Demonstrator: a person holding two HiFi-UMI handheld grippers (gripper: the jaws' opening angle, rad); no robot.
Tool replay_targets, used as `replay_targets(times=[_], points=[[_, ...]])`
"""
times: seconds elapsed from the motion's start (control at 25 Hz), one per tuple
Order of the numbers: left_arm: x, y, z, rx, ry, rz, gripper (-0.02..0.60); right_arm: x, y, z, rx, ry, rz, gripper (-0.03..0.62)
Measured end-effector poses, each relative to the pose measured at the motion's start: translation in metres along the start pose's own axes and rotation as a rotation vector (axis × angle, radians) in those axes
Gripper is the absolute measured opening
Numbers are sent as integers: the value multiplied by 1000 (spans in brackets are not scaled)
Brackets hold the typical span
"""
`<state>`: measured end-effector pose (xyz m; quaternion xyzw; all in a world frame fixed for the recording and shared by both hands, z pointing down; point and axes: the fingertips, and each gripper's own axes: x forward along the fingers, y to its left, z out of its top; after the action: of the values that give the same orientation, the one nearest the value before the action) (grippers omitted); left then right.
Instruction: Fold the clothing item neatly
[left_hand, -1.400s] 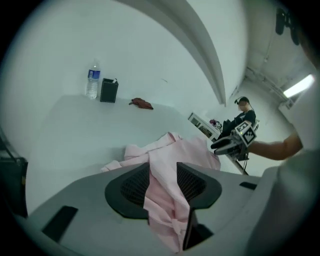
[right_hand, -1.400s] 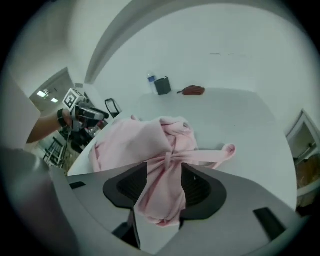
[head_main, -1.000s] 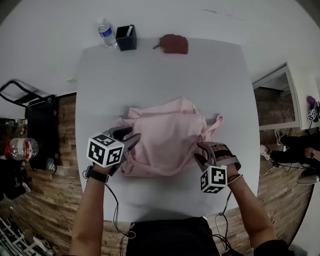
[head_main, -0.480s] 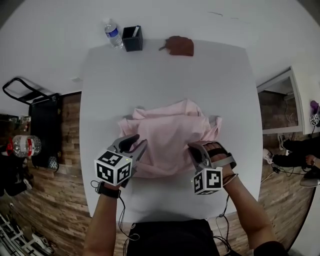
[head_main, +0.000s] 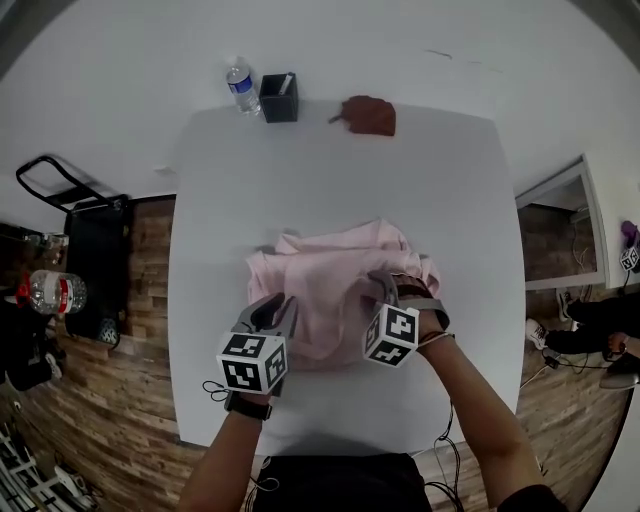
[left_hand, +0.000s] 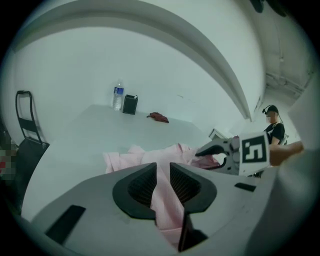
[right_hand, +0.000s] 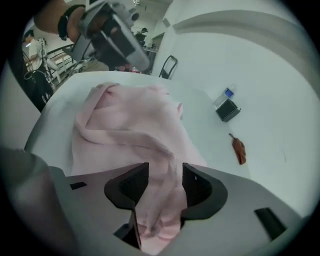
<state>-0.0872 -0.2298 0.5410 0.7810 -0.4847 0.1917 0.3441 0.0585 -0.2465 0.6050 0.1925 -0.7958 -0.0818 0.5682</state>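
A pink garment (head_main: 330, 285) lies bunched in the middle of the white table (head_main: 260, 180). At its near left edge my left gripper (head_main: 277, 306) has just been closing, and a fold of the pink cloth (left_hand: 150, 155) is pinched between its pads (left_hand: 162, 172). My right gripper (head_main: 385, 287) sits over the garment's near right part. Its jaws (right_hand: 160, 175) have just been opening, and a loose bunch of pink cloth (right_hand: 125, 120) hangs in the gap between them. Each gripper shows in the other's view: the right gripper (left_hand: 215, 150) and the left gripper (right_hand: 120, 42).
A water bottle (head_main: 240, 87), a black box (head_main: 279, 97) and a brown crumpled thing (head_main: 368, 114) stand along the table's far edge. A black cart (head_main: 90, 230) is on the wooden floor to the left. A person (left_hand: 274, 129) stands beyond the table's right side.
My right gripper has moved left from the garment's right edge to over its middle, drawing cloth along. The garment looks narrower and more bunched. My left gripper has edged slightly right.
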Motion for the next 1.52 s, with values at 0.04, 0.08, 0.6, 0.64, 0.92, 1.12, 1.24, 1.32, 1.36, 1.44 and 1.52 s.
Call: replay_targets(times=[0.04, 0.08, 0.6, 0.64, 0.92, 1.12, 1.24, 1.32, 1.36, 1.44, 1.52], points=[[0, -1, -5, -2, 6, 1, 86, -15, -8, 3, 19, -22, -21, 189], [-1, -3, -10, -4, 12, 1, 84, -29, -18, 5, 55, -44, -48, 189], [12, -27, -6, -33, -70, -110, 72, -16, -62, -46, 387, -19, -252, 160], [11, -31, 1, -37, -92, -137, 69, -35, -65, -32, 480, -116, -255, 160], [-21, -87, 53, 46, -200, -259, 6, -132, -47, 73, 907, -637, -38, 15], [-47, -109, 51, 29, -188, -245, 6, -155, -23, 93, 921, -648, -61, 15], [-57, -112, 43, 31, -191, -190, 5, -161, -14, 94, 904, -631, -75, 15], [-61, -113, 42, 38, -205, -159, 5, -166, -13, 95, 902, -633, -83, 14], [-63, -114, 44, 45, -220, -147, 5, -169, -14, 96, 901, -637, -90, 14], [-68, -114, 47, 56, -249, -129, 4, -173, -13, 99, 903, -646, -100, 14], [-75, -112, 45, 56, -265, -115, 5, -175, -7, 103, 907, -652, -102, 14]])
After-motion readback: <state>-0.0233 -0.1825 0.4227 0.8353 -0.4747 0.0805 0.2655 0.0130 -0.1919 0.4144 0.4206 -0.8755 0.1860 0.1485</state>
